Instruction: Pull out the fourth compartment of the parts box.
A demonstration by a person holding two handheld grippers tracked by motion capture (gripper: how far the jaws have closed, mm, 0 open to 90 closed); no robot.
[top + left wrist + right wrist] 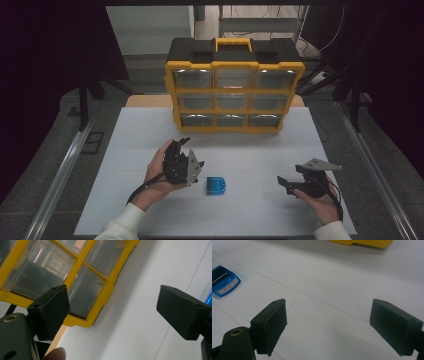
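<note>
Left gripper (192,160) sits in the person's left hand (159,172) over the white table (130,150), jaws spread wide with nothing between them, tipped up toward the yellow drawer organizer (234,90); in the left gripper view its clear drawers (40,267) fill the upper left, so it looks aimed there, probably ready to pull one open. Just right of that gripper lies the small blue box (217,185), flat on the table, near the front-middle, touched by nothing; it also shows at the left edge of the right gripper view (223,281), label up. Likely parked centrally so either side can reach it. Right gripper (286,183) rests low in the right hand (320,197), jaws wide apart and empty, pointing left toward the box across bare table. Plenty of open surface between box and organizer, and between box and right gripper; the table's front edge is close behind both hands, the organizer stands at the far edge.
</note>
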